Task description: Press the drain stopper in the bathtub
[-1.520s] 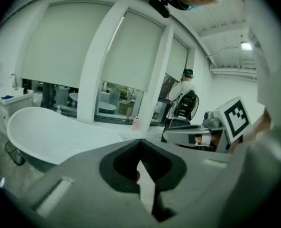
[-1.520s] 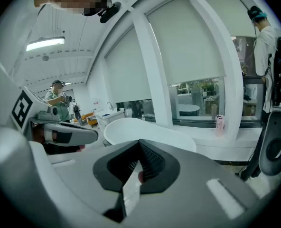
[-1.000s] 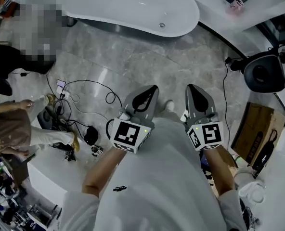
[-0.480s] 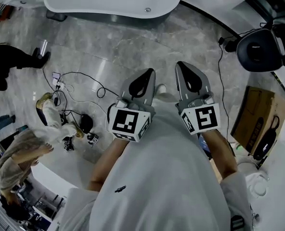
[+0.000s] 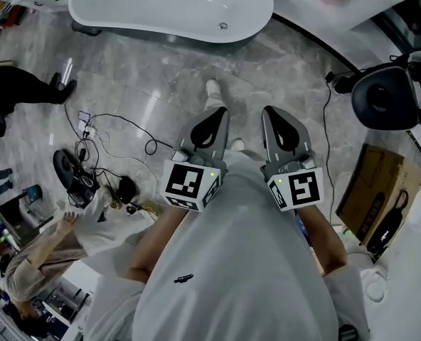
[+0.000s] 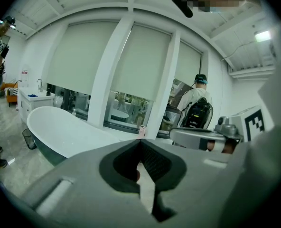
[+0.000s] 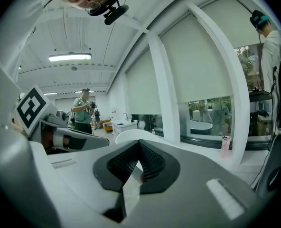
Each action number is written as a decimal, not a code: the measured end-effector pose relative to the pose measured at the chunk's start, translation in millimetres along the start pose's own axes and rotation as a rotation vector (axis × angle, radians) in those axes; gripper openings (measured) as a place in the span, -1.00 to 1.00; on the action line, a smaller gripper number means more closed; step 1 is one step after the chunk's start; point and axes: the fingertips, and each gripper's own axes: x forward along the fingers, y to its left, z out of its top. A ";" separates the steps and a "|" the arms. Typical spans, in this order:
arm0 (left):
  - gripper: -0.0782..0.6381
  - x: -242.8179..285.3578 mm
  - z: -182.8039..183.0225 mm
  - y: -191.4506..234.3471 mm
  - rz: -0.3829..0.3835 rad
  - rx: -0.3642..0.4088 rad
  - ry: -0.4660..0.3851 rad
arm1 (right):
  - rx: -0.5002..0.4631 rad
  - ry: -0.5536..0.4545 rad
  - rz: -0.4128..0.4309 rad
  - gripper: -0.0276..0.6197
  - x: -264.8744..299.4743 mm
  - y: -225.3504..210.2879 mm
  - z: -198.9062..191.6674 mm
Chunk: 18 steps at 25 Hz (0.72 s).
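Note:
The white freestanding bathtub (image 5: 161,6) stands at the top of the head view, with its small round drain stopper (image 5: 222,25) in the basin's right part. My left gripper (image 5: 216,114) and right gripper (image 5: 272,112) are held side by side at chest height, well short of the tub, both shut with nothing between the jaws. In the left gripper view the tub (image 6: 67,132) lies ahead on the left, beyond the shut left gripper (image 6: 140,142). The right gripper view shows the tub's rim (image 7: 126,135) just past the shut right gripper (image 7: 139,144).
Black cables (image 5: 121,130) and gear lie on the grey stone floor at left. One person (image 5: 33,261) crouches at lower left; another's dark legs (image 5: 22,91) stand at left. A camera rig (image 5: 385,98) and a cardboard box (image 5: 370,190) are at right. My shoe (image 5: 212,89) points at the tub.
My shoe has stepped forward into view towards the tub. Both grippers keep the same shut pose, a little lower in the picture. The person at lower left has moved down.

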 end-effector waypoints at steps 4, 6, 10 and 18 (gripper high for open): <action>-0.77 51.0 17.0 37.8 -0.014 -0.021 0.005 | -0.026 0.015 0.002 -0.90 58.1 -29.1 9.2; -0.77 77.0 33.6 64.4 -0.012 -0.029 0.007 | -0.045 0.017 0.010 -0.90 94.5 -40.7 20.9; -0.77 120.8 77.9 123.2 -0.016 -0.032 -0.002 | -0.085 0.024 0.040 -0.90 176.4 -55.3 52.3; -0.77 186.5 127.9 224.2 -0.039 -0.087 -0.015 | -0.119 0.091 0.021 -0.90 298.4 -86.3 82.8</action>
